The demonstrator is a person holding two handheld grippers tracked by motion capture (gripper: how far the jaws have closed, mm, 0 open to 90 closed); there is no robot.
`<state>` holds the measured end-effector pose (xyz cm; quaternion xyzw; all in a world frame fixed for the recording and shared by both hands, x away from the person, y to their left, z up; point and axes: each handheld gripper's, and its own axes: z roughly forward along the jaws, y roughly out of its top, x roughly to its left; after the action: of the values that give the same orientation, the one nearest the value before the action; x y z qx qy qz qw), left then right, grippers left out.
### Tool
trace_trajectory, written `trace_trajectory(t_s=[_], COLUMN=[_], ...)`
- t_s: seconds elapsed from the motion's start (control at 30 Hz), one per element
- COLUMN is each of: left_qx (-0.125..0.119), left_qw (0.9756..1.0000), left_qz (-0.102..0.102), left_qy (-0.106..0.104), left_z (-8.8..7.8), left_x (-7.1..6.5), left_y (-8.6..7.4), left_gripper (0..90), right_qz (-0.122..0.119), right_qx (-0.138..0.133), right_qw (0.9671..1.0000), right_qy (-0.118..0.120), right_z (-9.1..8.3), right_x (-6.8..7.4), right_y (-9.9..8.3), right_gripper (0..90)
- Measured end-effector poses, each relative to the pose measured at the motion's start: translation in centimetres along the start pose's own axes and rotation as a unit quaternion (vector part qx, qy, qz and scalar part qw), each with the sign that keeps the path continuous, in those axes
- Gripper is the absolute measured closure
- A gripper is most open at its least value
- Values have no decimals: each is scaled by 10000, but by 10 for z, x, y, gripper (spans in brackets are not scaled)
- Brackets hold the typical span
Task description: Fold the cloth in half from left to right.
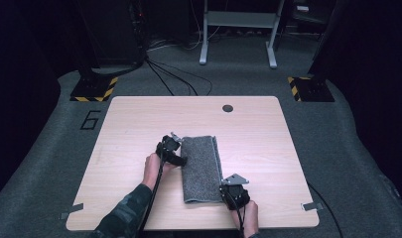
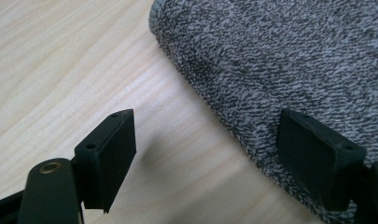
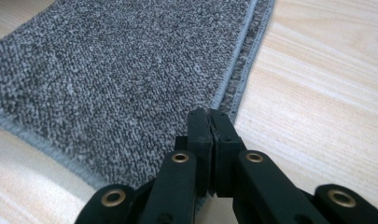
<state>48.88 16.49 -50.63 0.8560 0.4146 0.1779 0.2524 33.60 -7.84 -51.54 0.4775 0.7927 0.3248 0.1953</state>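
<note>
A folded grey towel (image 1: 202, 168) lies lengthwise in the middle of the wooden table (image 1: 139, 124). My left gripper (image 1: 180, 153) is at the towel's left folded edge and open. In the left gripper view its jaws (image 2: 210, 158) straddle that edge of the towel (image 2: 280, 60), one pad (image 2: 107, 154) over bare wood and the other (image 2: 317, 158) over the cloth. My right gripper (image 1: 226, 184) is at the towel's near right corner. Its jaws (image 3: 210, 126) are pressed together over the hemmed edge of the towel (image 3: 130, 70), with no cloth visible between the pads.
A round dark cable hole (image 1: 228, 108) sits near the table's far edge. Tape strips mark the near left corner (image 1: 71, 211) and near right corner (image 1: 311, 206). Beyond the table are floor cables (image 1: 173, 74), a grey frame (image 1: 238, 29) and striped stand bases (image 1: 94, 89).
</note>
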Motion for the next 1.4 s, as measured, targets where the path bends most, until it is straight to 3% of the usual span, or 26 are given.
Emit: trace_trajectory(t_s=[0.07,0.1,0.27,0.33,0.47,0.5,0.67,0.7,0.83,0.87,0.9,1.03,1.13,1.23,1.37,1.4], left_qx=[-54,-71,-11,-76,-243,-191,-139,-141,-65,-60,-70,-57,-179,-297,-429,-489], left_qw=[10000,10000,10000,9999,9988,9983,9963,9958,9944,9942,9941,9936,9927,9935,9946,9953], left_qz=[41,22,-71,-31,247,357,531,565,666,685,683,696,600,431,173,83], left_qy=[59,47,-18,-146,-338,-422,-659,-711,-815,-828,-843,-889,-1026,-1014,-934,-830], left_z=[1,2,-2,-12,-35,-40,-49,-51,-56,-57,-58,-62,-67,-70,-66,-64], left_x=[1,2,1,-6,-28,-35,-57,-60,-69,-70,-71,-71,-65,-51,-29,-23], left_y=[0,1,-1,-6,-21,-26,-51,-56,-70,-73,-76,-82,-79,-71,-55,-51], left_gripper=[197,197,179,165,154,154,147,146,127,121,120,110,82,66,48,45], right_qz=[21,-53,41,8,-10,29,127,39,172,55,127,69,44,-40,-173,-132], right_qx=[-27,-37,-44,-80,-76,-88,-87,-110,-126,-105,-101,-103,-70,-136,178,209], right_qw=[10000,10000,10000,10000,10000,9999,9998,9999,9996,9997,9995,9995,9995,9989,9984,9980], right_qy=[-14,-23,-16,15,64,67,101,93,169,221,269,298,306,439,511,578], right_z=[0,0,-1,-1,-1,-1,-1,-1,1,2,3,7,13,21,33,35], right_x=[1,0,3,1,-5,-6,-11,-14,-21,-24,-25,-35,-45,-56,-67,-68], right_y=[-1,-2,-3,-3,-1,0,5,7,15,16,19,30,41,51,69,73], right_gripper=[883,880,816,786,706,683,575,537,420,392,370,198,95,20,0,0])
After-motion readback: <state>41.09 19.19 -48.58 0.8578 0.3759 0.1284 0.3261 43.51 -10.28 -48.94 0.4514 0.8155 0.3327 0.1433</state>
